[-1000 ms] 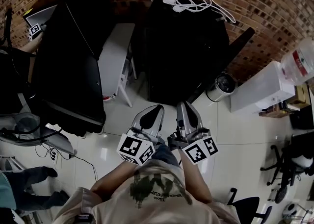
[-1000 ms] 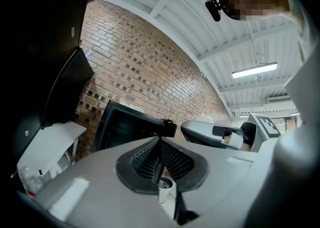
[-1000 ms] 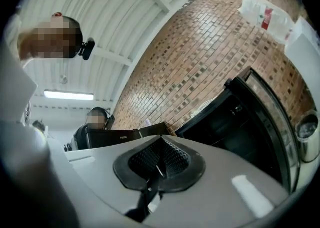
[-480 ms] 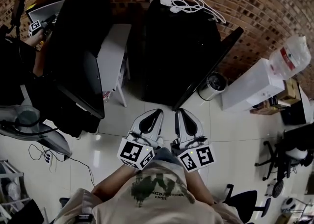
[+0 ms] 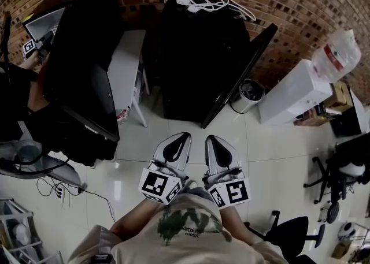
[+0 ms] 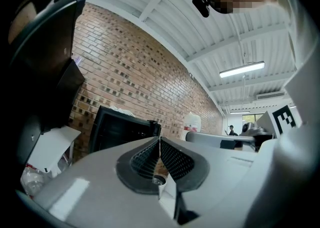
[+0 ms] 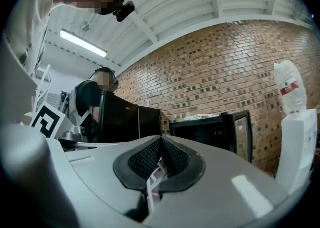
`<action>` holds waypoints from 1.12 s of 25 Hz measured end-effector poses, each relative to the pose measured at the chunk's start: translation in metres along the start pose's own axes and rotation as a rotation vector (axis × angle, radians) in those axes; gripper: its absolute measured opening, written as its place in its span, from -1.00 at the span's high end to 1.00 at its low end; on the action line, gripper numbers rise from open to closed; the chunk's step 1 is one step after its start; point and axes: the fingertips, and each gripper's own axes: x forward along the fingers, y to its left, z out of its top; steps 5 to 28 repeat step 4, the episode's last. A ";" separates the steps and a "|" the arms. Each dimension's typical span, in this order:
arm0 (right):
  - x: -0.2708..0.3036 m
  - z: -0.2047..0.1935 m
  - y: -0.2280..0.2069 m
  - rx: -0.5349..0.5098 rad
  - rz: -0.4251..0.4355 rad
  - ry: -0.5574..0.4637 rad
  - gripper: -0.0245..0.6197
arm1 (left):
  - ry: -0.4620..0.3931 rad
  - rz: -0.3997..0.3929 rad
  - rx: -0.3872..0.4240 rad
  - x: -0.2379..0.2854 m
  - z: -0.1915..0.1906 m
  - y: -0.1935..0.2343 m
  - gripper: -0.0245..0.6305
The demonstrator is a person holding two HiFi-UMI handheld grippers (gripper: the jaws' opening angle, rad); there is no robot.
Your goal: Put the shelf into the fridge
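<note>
Pressing their jaws together on nothing, the left gripper (image 5: pixel 184 136) and the right gripper (image 5: pixel 210 138) sit side by side, just apart, tips pointing toward the far wall. Both are held low, close to the person's belly, with the forearms tucked in. Well beyond them, across the pale floor (image 5: pixel 277 159), stands the black fridge (image 5: pixel 196 55), its door (image 5: pixel 240 75) open to the right and white cables (image 5: pixel 217 0) lying on top.
</note>
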 end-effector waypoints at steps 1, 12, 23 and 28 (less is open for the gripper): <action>-0.001 0.000 -0.002 -0.002 -0.003 0.001 0.93 | 0.003 -0.004 -0.001 0.001 -0.001 -0.002 0.93; -0.004 -0.001 -0.007 -0.012 -0.011 0.003 0.93 | 0.007 -0.012 -0.003 0.005 -0.004 -0.007 0.93; -0.004 -0.001 -0.007 -0.012 -0.011 0.003 0.93 | 0.007 -0.012 -0.003 0.005 -0.004 -0.007 0.93; -0.004 -0.001 -0.007 -0.012 -0.011 0.003 0.93 | 0.007 -0.012 -0.003 0.005 -0.004 -0.007 0.93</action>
